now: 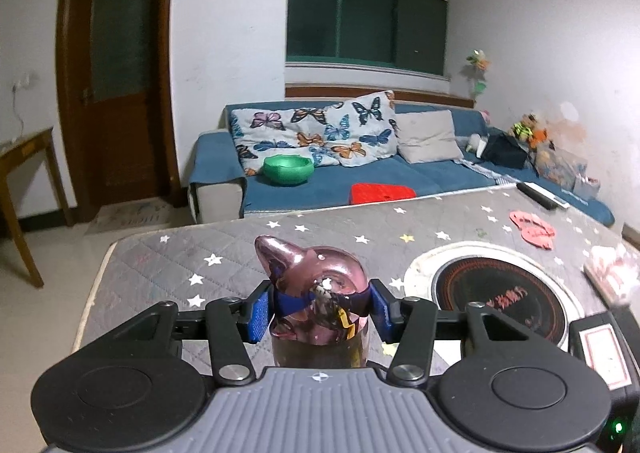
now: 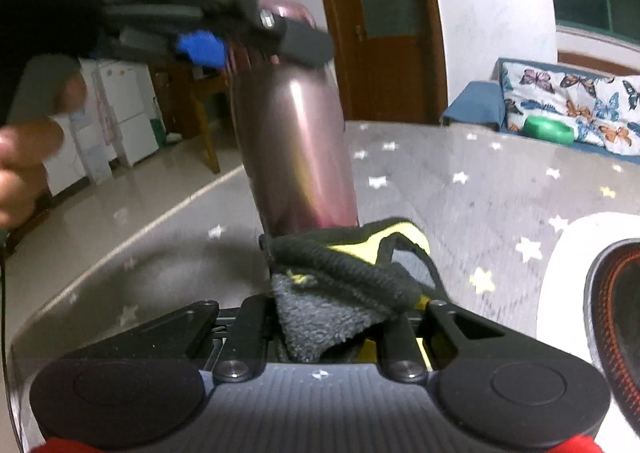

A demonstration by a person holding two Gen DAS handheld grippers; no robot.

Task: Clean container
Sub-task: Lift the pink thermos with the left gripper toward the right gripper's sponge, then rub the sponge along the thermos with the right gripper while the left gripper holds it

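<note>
A shiny pink metal flask [image 1: 316, 285] stands upright over the grey star-print table cover [image 1: 224, 249]. My left gripper [image 1: 319, 311] is shut on its upper part, the blue pads [image 1: 259, 313] pressing both sides. In the right wrist view the same flask [image 2: 296, 149] rises ahead, with the left gripper [image 2: 224, 41] clamped near its top and a hand [image 2: 24, 161] at the left edge. My right gripper [image 2: 340, 317] is shut on a folded grey, black and yellow cloth [image 2: 344, 277]. The cloth touches the flask's lower end. The picture is blurred.
A round induction cooker [image 1: 496, 297] sits in the table at the right, also seen as the cooker [image 2: 612, 317]. A pink item [image 1: 532, 229] and a remote [image 1: 542, 195] lie farther back. Behind the table a blue sofa [image 1: 400, 177] holds a green bowl [image 1: 288, 169] and cushions.
</note>
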